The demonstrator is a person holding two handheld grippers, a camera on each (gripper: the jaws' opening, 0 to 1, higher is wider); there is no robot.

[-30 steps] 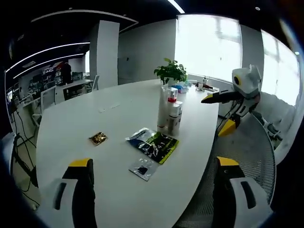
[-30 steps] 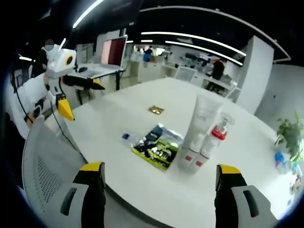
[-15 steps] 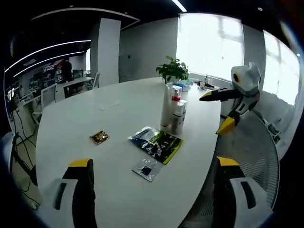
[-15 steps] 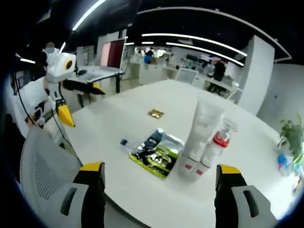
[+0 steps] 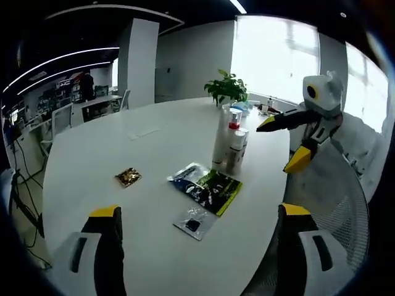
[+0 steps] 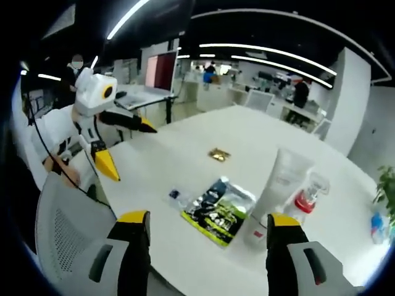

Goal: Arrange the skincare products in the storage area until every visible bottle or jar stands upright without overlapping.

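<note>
Three skincare items stand upright and close together on the white oval table [image 5: 111,154]: a tall white tube [image 5: 221,139], a spray bottle with a red collar [image 5: 234,121] and a shorter white bottle [image 5: 236,153]. In the right gripper view the tube [image 6: 282,188] and the red-collared spray bottle [image 6: 307,198] stand at the right. My left gripper [image 5: 199,211] is open over the table's near part, holding nothing. My right gripper [image 6: 208,219] is open short of the table edge. It also appears as the white, yellow-tipped right gripper [image 5: 285,142], jaws apart, beside the bottles.
A green-and-black packet [image 5: 207,185] lies flat before the bottles, with a small clear sachet [image 5: 192,222] and a gold sachet [image 5: 128,177] nearby. A potted plant [image 5: 228,89] stands behind. A grey mesh chair [image 6: 65,237] is at the table edge. The left gripper [image 6: 102,132] and a hand [image 6: 62,176] are at the left.
Both views have shifted slightly with the hands. The right gripper's jaws stand a little closer together than before. The bottles and packets have not moved.
</note>
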